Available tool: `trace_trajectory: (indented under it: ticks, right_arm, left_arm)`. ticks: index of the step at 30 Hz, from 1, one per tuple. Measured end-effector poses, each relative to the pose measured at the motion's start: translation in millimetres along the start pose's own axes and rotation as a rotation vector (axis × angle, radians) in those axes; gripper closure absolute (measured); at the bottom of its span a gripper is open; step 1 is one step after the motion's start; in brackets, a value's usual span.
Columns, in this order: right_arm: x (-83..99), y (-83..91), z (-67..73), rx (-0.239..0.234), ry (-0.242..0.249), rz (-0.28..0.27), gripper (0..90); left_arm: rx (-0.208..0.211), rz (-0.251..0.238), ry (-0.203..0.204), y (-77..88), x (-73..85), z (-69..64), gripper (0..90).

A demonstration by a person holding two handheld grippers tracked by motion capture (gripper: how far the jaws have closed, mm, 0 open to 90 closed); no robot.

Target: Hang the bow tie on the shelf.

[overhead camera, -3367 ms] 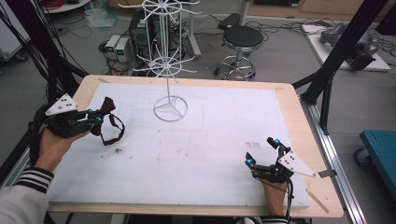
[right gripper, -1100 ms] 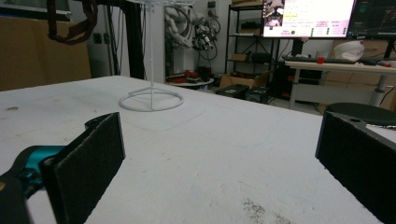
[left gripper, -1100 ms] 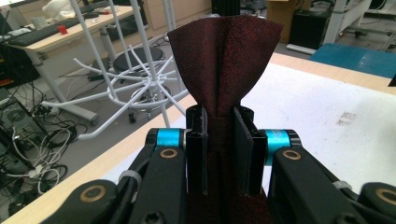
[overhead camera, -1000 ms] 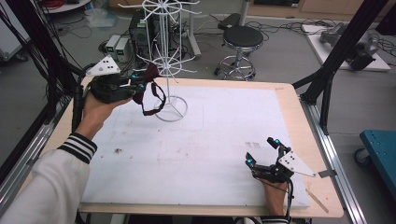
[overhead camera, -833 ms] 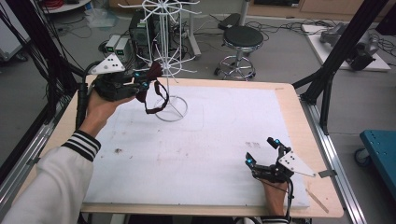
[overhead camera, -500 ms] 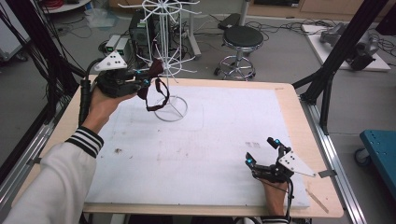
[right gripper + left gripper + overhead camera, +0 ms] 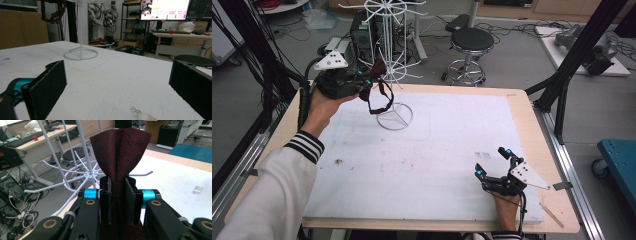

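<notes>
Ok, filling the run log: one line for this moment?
left gripper: shut on bow tie | by white wire rack | right gripper: open, on table

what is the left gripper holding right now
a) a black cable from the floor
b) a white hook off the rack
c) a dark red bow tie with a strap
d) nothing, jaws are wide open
c: in the left gripper view the left gripper has its pads clamped on the middle of the dark red bow tie, and in the high view its strap hangs in a loop below the jaws, beside the white wire rack.
</notes>
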State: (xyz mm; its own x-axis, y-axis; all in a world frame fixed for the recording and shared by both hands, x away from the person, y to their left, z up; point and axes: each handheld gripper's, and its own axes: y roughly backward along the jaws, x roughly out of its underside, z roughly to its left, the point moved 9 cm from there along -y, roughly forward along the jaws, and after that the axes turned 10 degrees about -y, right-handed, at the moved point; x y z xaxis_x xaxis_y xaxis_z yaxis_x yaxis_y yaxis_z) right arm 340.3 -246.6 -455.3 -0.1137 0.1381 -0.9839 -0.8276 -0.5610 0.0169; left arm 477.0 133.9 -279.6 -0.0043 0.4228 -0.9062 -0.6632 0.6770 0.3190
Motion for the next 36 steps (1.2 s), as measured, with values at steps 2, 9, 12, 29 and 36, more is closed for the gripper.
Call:
trace_trajectory:
  ticks: [2,9,12,29,36]
  right_arm:
    - [0.0,0.0,0.0,0.0,0.0,0.0,0.6]
    - [-0.1,0.0,-0.6,0.002,0.004,0.0,0.6]
    - [-0.2,0.0,-0.8,0.002,0.006,-0.001,0.6]
    - [-0.2,0.0,-0.4,0.0,0.005,0.0,0.6]
    - [0.0,0.1,-0.1,0.0,0.003,0.001,0.6]
  left_arm:
    - [-0.002,0.014,0.002,-1.4,1.6,1.9,76.3]
    - [-0.016,0.028,-0.005,-4.9,2.8,6.9,76.5]
    - [-0.024,0.032,-0.006,-6.9,4.5,9.0,76.6]
    - [-0.027,0.04,-0.014,-8.8,4.9,7.6,76.7]
    - [-0.063,0.061,-0.005,-3.2,9.5,17.8,76.7]
